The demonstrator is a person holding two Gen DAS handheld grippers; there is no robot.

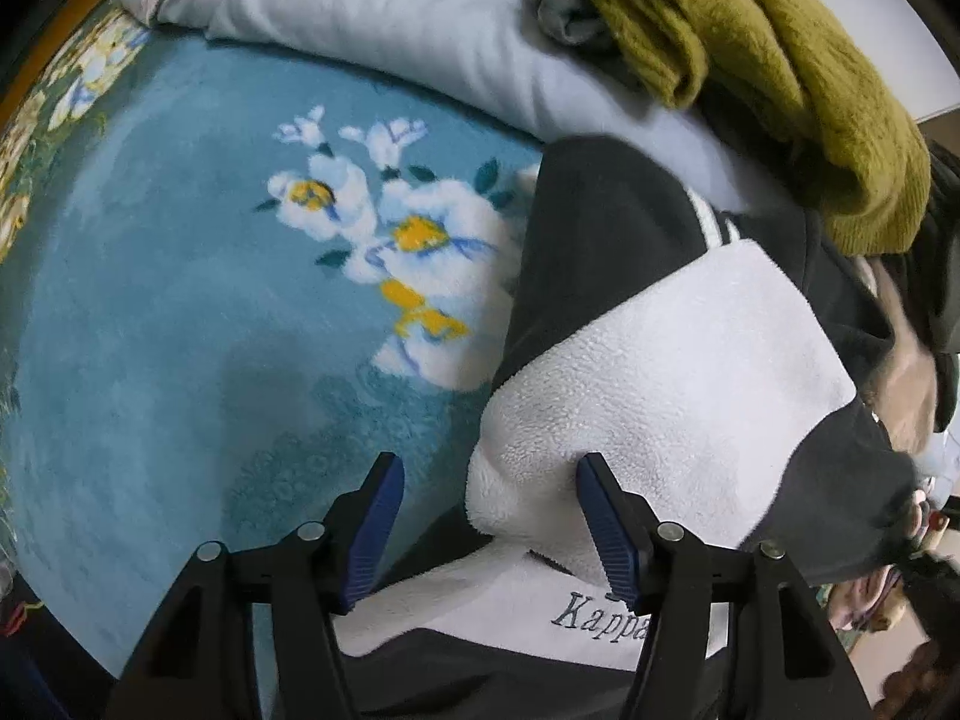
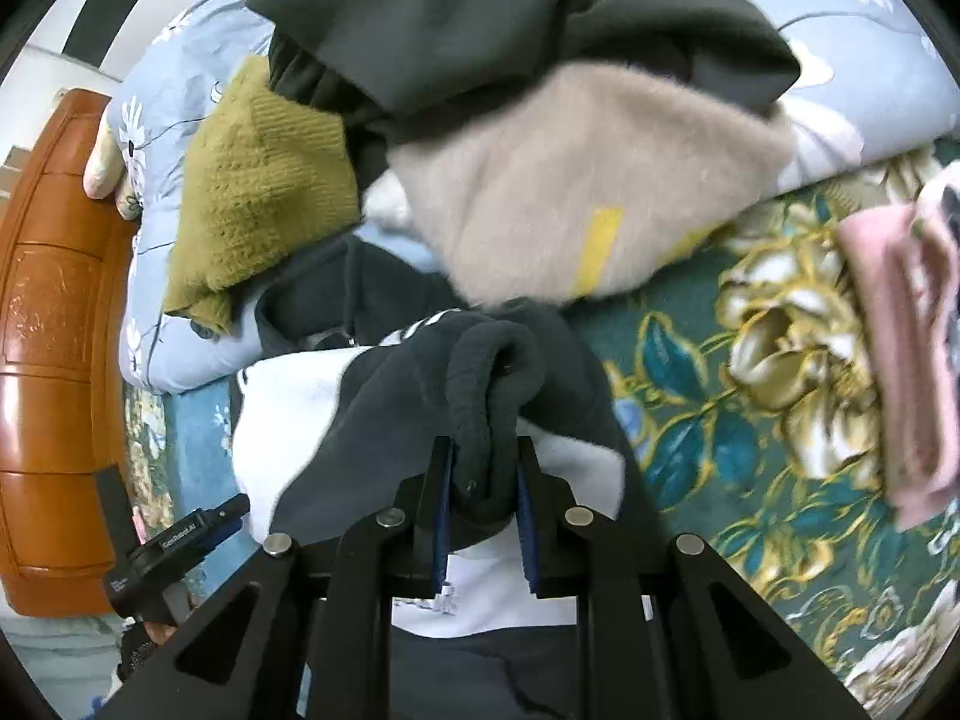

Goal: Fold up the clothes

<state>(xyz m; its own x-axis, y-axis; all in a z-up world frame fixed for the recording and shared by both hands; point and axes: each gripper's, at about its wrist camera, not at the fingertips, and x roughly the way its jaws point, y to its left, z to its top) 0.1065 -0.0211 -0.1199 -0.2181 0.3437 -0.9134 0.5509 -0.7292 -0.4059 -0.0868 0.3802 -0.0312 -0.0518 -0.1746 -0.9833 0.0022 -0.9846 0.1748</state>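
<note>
A black-and-white fleece jacket (image 1: pixel 672 372) with "Kappa" lettering lies on the blue floral blanket (image 1: pixel 180 300). My left gripper (image 1: pixel 489 468) is open, its jaws wide apart; the right fingertip (image 1: pixel 591 471) touches the white fleece fold, the left one is over the blanket. In the right wrist view my right gripper (image 2: pixel 483 450) is shut on the jacket's dark ribbed cuff (image 2: pixel 480 396) and holds the sleeve bunched up over the white body (image 2: pixel 288 420). The left gripper's body (image 2: pixel 180 546) shows at lower left there.
An olive knit sweater (image 1: pixel 780 78) and a dark garment (image 2: pixel 480 18) with a beige fuzzy one (image 2: pixel 570 180) are piled on the pale quilt (image 1: pixel 390 12). Pink folded clothes (image 2: pixel 906 348) lie at right. A wooden headboard (image 2: pixel 48 330) stands at left.
</note>
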